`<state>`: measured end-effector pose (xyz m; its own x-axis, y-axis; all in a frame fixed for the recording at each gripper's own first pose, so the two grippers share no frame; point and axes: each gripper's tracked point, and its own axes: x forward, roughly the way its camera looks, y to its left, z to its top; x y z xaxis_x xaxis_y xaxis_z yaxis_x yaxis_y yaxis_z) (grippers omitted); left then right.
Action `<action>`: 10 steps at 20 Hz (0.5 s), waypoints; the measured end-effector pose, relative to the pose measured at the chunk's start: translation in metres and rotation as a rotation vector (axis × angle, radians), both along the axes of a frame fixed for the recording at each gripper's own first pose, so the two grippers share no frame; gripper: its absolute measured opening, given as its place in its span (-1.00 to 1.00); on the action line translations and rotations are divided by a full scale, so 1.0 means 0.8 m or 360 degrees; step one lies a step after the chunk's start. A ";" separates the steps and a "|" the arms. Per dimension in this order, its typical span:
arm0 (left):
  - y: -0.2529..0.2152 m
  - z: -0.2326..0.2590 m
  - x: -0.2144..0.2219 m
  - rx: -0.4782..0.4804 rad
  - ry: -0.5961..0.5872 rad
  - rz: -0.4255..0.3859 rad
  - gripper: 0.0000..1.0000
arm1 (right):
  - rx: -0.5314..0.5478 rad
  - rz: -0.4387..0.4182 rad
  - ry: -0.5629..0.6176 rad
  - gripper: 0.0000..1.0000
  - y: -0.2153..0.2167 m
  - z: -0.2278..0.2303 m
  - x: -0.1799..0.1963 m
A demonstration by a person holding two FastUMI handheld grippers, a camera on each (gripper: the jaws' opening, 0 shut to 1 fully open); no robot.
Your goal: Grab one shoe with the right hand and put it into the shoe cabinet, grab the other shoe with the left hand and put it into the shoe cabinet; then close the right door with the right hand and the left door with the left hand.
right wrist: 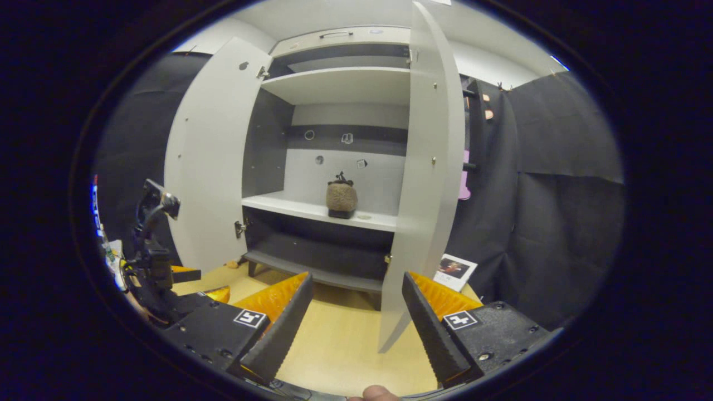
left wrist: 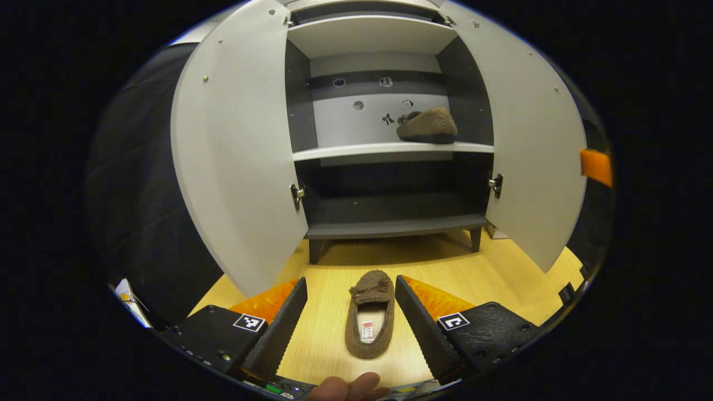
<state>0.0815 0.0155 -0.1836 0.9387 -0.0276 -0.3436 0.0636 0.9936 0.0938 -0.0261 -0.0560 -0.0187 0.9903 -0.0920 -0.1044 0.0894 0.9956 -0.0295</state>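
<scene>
A brown slipper [left wrist: 370,314] lies on the wooden floor, toe toward the shoe cabinet [left wrist: 390,225], between the spread fingers of my left gripper [left wrist: 352,323], which is open and not touching it. The second brown slipper [left wrist: 428,125] rests on the cabinet's middle shelf, at its right side; from the right gripper view this slipper [right wrist: 341,197] is seen end-on. Both white doors [left wrist: 234,167] [left wrist: 529,150] stand wide open. My right gripper [right wrist: 355,326] is open and empty, low over the floor in front of the right door's edge [right wrist: 426,184].
The left gripper's body and the hand holding it [right wrist: 159,262] show at the left of the right gripper view. A small card [right wrist: 457,270] leans against the black cloth wall beside the cabinet. A fingertip [left wrist: 348,387] shows at the bottom edge. Bare wooden floor [right wrist: 340,345] lies before the cabinet.
</scene>
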 end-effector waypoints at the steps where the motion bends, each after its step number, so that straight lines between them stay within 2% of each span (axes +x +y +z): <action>1: 0.005 -0.022 0.010 0.0005 0.0036 -0.0002 0.94 | -0.0025 -0.0020 0.0021 1.00 -0.001 0.003 -0.004; 4: 0.013 -0.094 0.034 -0.0078 0.0216 -0.0005 0.94 | -0.0112 -0.0051 0.0094 1.00 0.003 0.004 -0.005; 6: 0.017 -0.114 0.039 -0.0102 0.0316 -0.0001 0.94 | -0.0136 -0.0061 0.0158 1.00 0.009 0.001 -0.004; 10: 0.014 -0.077 0.036 -0.0152 0.0348 -0.0018 0.87 | -0.0117 -0.0025 0.0261 1.00 0.031 -0.009 0.000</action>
<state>0.1105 0.0267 -0.2453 0.8416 -0.0799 -0.5341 0.0832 0.9964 -0.0180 -0.0259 -0.0315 -0.0255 0.9589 -0.1208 -0.2567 0.0932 0.9887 -0.1173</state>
